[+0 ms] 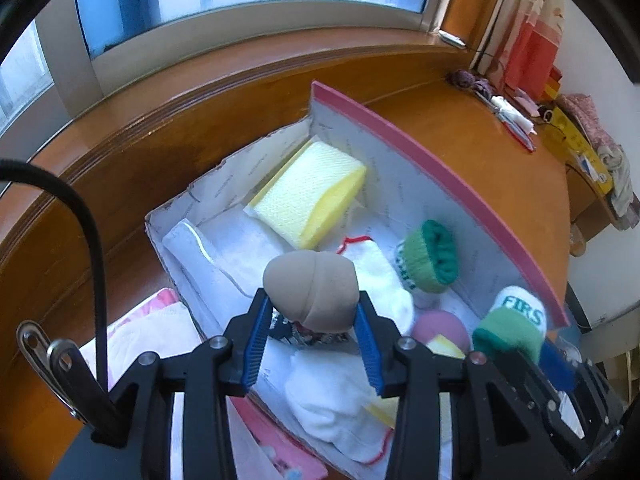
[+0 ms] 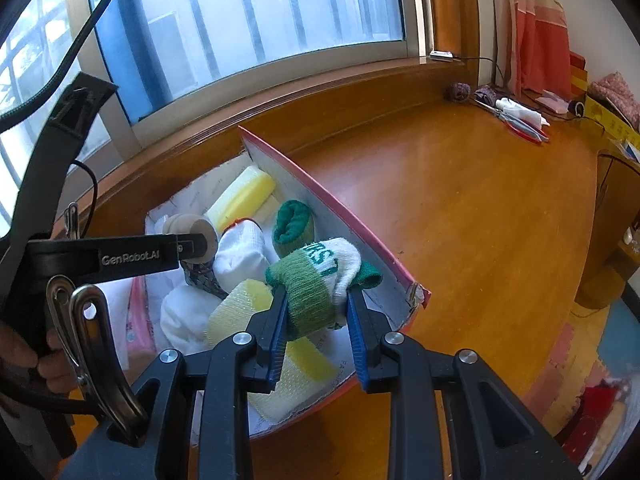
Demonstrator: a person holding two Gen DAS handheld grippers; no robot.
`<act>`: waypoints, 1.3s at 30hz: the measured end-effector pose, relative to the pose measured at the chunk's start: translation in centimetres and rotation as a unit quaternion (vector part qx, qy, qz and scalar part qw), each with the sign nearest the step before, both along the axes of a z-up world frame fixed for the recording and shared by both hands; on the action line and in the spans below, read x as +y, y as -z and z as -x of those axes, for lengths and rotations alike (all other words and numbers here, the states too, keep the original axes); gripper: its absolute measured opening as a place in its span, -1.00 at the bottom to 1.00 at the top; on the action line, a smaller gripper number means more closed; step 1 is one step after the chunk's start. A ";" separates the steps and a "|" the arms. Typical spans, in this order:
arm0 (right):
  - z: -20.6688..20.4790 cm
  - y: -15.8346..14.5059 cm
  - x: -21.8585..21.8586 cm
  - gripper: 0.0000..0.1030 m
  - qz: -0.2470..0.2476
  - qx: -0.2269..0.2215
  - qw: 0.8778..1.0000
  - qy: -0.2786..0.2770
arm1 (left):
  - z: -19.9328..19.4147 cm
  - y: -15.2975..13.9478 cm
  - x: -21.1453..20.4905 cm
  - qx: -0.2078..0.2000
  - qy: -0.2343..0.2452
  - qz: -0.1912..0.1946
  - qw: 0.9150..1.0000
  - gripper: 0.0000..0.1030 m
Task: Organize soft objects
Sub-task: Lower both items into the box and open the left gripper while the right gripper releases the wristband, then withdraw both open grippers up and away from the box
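Your left gripper (image 1: 314,312) pinches a beige rolled sock (image 1: 311,294) above the open box (image 1: 440,168). Your right gripper (image 2: 316,300) clamps a green-and-white sock bundle (image 2: 320,276) over the box's near corner, beside its pink-edged wall.

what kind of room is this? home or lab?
Most likely a home, probably a bedroom or study. A wooden desk sits under a window, with a curtain at the side, and household clutter lies in the desk's far corner. No lab fixtures show.

The worktop (image 2: 460,208) was glossy varnished wood, the box (image 1: 432,184) matt cardboard, the green-and-white sock (image 2: 320,280) fuzzy knit cloth.
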State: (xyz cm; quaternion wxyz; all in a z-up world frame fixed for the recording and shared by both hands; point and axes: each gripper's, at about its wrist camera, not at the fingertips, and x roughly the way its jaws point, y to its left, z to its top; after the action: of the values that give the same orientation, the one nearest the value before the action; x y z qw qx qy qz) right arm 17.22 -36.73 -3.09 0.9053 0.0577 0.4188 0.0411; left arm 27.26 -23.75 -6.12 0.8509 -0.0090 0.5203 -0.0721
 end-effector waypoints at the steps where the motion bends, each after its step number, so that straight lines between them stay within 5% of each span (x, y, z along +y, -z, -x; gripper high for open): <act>1: 0.0 0.1 0.1 -0.45 0.002 0.000 1.000 -0.001 | -0.1 0.1 0.1 0.000 -0.001 0.001 1.000 -0.14; 7: -0.3 0.3 0.5 -0.42 0.006 0.004 1.000 -0.006 | -0.6 0.1 0.0 -0.005 0.002 0.000 1.000 -0.11; 26: 0.8 -1.2 1.1 0.33 0.001 -0.022 1.000 -0.018 | 0.8 -1.8 1.1 -0.012 -0.008 0.007 1.000 0.14; 39: 2.3 -2.5 1.7 0.34 -0.006 -0.030 0.999 -0.010 | 3.6 -4.4 2.8 -0.028 -0.019 0.016 0.999 0.14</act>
State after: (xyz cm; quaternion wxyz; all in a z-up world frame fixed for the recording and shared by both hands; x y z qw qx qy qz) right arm 14.90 -35.07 -0.62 0.9165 0.0580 0.3919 0.0546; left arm 23.66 -20.93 -1.71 0.8663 -0.0299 0.4944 -0.0647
